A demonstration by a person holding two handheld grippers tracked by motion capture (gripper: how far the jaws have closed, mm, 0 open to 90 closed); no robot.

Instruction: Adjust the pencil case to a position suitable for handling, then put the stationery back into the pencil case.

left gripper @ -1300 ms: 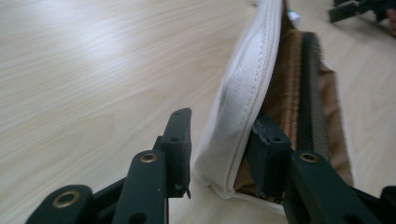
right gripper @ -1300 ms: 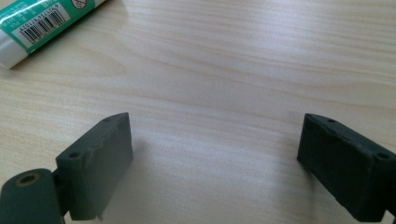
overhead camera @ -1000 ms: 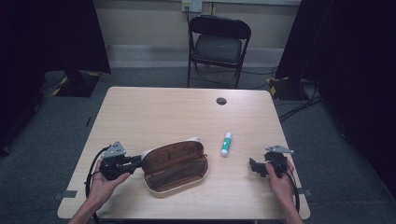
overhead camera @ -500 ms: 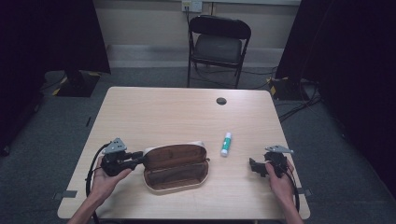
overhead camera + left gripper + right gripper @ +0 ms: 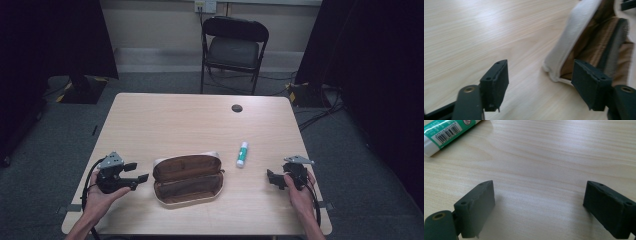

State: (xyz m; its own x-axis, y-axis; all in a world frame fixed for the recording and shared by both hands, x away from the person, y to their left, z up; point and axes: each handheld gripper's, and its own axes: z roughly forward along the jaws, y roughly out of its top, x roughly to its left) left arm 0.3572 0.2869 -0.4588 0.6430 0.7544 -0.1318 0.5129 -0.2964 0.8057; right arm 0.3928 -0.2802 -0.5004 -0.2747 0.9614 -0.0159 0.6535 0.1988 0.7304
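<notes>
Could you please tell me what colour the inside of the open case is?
Brown, inside the case; the high view shows it best.

Glue stick (beside case) obstructs.

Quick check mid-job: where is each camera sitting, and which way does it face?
High view: above the person's side, looking forward and down on the table; both forearms, left gripper, right gripper.
Left gripper view: between its open jaws, toward the open brown case.
Right gripper view: between its open jaws, over tabletop toward the glue stick.
Shared: case, glue stick.
</notes>
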